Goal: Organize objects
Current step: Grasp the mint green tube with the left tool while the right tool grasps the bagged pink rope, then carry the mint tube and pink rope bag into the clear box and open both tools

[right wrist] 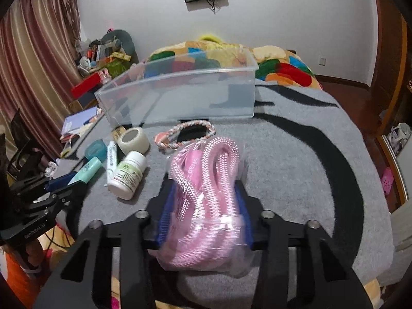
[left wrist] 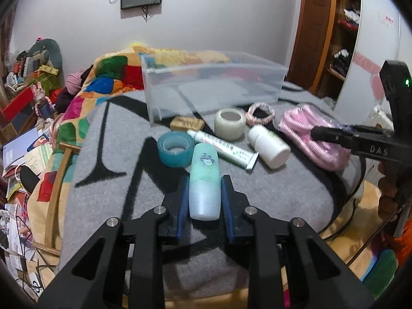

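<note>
Left gripper (left wrist: 205, 193) clamps mint bottle (left wrist: 204, 180), pointing binward.

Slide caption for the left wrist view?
Left gripper clamps green bottle before clear bin.

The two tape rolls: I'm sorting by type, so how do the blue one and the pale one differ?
The blue tape roll is tinted translucent teal; the pale tape roll is cloudy off-white. The blue one lies nearer the left gripper, the pale one nearer the clear bin. Both lie flat, hole upward, on the grey blanket.
</note>
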Demonstrator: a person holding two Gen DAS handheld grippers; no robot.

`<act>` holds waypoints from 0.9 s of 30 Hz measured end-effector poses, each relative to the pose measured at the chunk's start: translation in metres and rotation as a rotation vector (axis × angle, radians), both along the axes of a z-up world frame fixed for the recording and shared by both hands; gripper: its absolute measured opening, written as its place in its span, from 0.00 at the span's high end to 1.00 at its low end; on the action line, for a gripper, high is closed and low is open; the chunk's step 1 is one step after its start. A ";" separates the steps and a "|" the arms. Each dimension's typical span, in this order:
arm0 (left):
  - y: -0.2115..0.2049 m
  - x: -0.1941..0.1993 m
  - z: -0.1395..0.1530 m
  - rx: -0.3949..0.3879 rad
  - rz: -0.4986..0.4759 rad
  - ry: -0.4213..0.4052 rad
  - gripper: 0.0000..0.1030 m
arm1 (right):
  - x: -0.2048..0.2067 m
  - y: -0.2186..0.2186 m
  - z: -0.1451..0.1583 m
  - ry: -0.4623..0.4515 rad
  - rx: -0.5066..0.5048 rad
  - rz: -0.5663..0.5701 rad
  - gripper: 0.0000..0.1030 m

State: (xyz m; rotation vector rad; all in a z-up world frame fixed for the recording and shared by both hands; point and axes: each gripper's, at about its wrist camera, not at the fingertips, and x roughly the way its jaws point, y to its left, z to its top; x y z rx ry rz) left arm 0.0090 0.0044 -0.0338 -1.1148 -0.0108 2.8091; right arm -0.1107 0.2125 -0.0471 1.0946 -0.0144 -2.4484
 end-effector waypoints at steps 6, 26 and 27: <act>-0.008 0.004 0.032 0.014 0.025 0.094 0.77 | 0.006 0.001 0.014 0.041 -0.013 -0.006 0.69; -0.024 -0.086 0.081 0.065 0.048 0.169 0.77 | -0.056 -0.025 0.089 0.216 -0.059 -0.016 0.69; -0.025 -0.093 0.080 0.070 0.048 0.158 0.77 | -0.061 -0.028 0.091 0.215 -0.061 -0.015 0.69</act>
